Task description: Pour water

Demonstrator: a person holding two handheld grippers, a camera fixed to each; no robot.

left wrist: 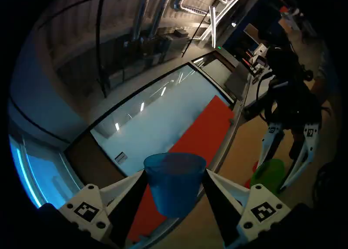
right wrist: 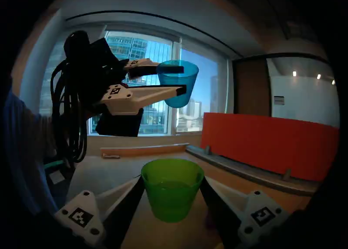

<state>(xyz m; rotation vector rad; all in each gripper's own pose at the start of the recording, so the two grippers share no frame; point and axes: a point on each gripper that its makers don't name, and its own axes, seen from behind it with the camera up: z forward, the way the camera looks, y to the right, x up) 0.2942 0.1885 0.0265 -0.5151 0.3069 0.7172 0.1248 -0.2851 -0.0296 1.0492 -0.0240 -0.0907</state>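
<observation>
So the left gripper [left wrist: 175, 174] has its fingers closed in on a blue cup [left wrist: 175, 192], one finger pressed to each side, with the cup sitting right between the tips. Same deal with the right gripper [right wrist: 172, 180]: fingers clamped on a green cup [right wrist: 172, 201], snug between them, low over the desk [right wrist: 104, 175]. Can't tell if it's touching the desk. From the right gripper view, the blue cup is up high, above and beyond those fingers, well apart from the green one and roughly upright. The green cup looks like it has some liquid in it, not 100% sure.
</observation>
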